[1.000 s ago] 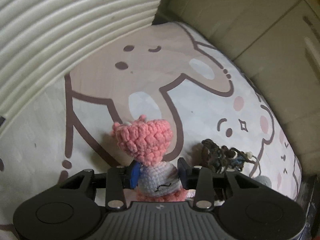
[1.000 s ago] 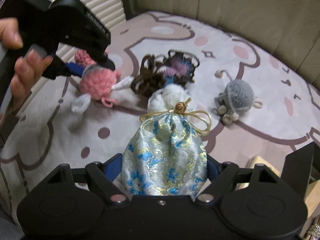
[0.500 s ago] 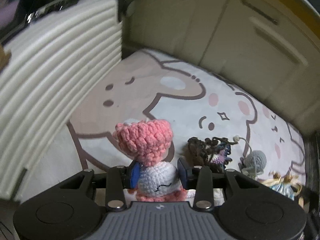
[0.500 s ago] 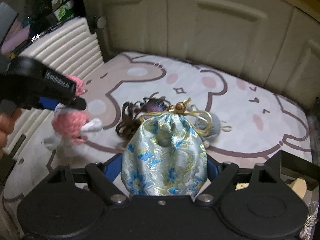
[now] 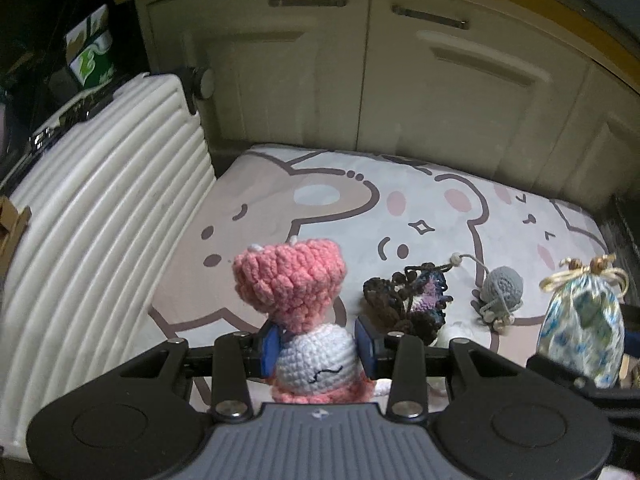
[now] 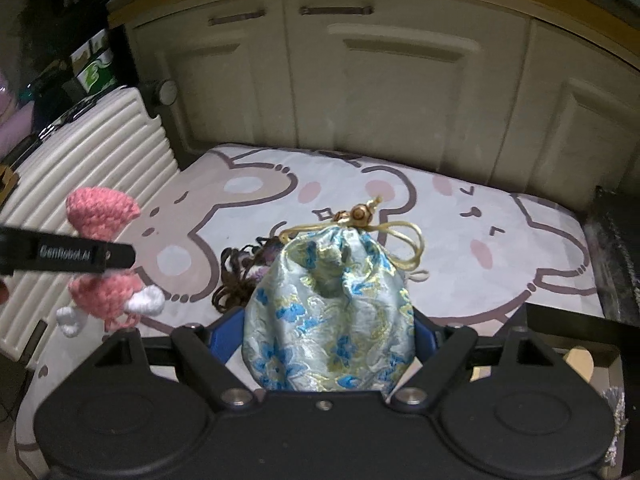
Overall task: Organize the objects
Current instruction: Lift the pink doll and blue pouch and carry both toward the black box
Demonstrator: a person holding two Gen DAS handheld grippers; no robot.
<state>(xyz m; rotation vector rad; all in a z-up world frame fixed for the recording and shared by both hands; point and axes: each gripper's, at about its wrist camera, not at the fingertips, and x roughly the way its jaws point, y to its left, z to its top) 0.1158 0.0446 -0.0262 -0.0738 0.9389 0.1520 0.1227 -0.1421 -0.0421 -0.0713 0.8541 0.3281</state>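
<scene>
My left gripper (image 5: pixel 316 346) is shut on a pink and white crochet doll (image 5: pixel 296 288) and holds it above the cartoon bear mat (image 5: pixel 320 196). The doll also shows in the right wrist view (image 6: pixel 104 264), hanging from the left gripper's finger at the left. My right gripper (image 6: pixel 328 336) is shut on a blue and gold brocade drawstring pouch (image 6: pixel 332 304), also held above the mat; the pouch shows at the right of the left wrist view (image 5: pixel 580 320). A dark brown and purple crochet piece (image 5: pixel 412 300) and a grey crochet ball (image 5: pixel 502 290) lie on the mat.
A white ribbed suitcase (image 5: pixel 92 216) stands along the mat's left side. Cream cabinet doors (image 5: pixel 400 92) rise behind the mat. A wooden object (image 6: pixel 576 360) shows at the lower right of the right wrist view. A dark edge (image 6: pixel 616 256) borders the mat's right side.
Both grippers have risen and pulled back from the mat with the doll and the pouch held; the cabinet doors and more of the mat have come into view.
</scene>
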